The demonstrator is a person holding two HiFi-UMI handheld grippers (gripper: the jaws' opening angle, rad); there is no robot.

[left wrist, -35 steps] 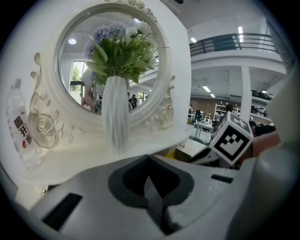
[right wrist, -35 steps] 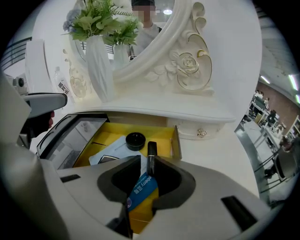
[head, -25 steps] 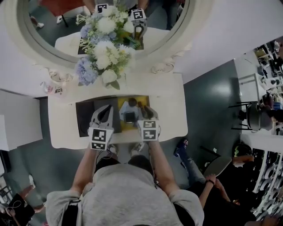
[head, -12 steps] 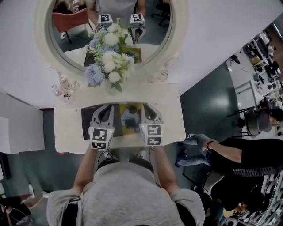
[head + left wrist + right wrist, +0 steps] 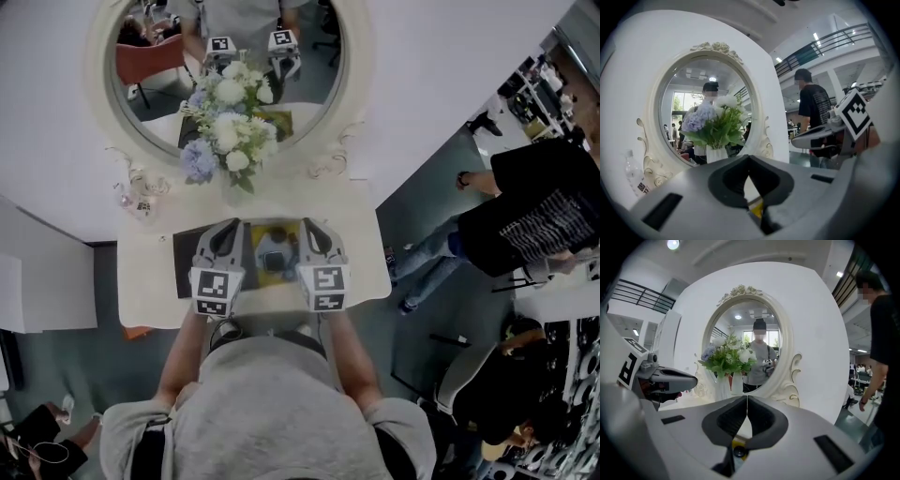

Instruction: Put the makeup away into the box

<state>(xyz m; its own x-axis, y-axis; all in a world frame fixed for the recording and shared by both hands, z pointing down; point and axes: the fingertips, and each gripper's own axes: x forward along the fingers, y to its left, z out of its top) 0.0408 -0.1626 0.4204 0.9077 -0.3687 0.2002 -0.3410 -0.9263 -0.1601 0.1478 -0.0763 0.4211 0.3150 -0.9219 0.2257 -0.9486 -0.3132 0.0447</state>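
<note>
On the white dressing table, the box (image 5: 253,258) with a yellow inside rests on a dark mat (image 5: 185,264); a grey makeup item (image 5: 273,251) lies in it. My left gripper (image 5: 225,229) hangs above the box's left side and my right gripper (image 5: 309,229) above its right side. Both point at the mirror. In the left gripper view the left gripper (image 5: 749,159) is shut and holds nothing. In the right gripper view the right gripper (image 5: 747,399) is shut and holds nothing. A strip of the yellow box (image 5: 737,442) shows beneath its jaws.
A vase of white and blue flowers (image 5: 225,141) stands behind the box, before the oval mirror (image 5: 314,56). A small clear bottle (image 5: 141,195) sits at the table's back left. A person in a black shirt (image 5: 534,216) stands on the floor to the right.
Both grippers have lifted up from the box and tipped toward the mirror. A person has walked in at the right.
</note>
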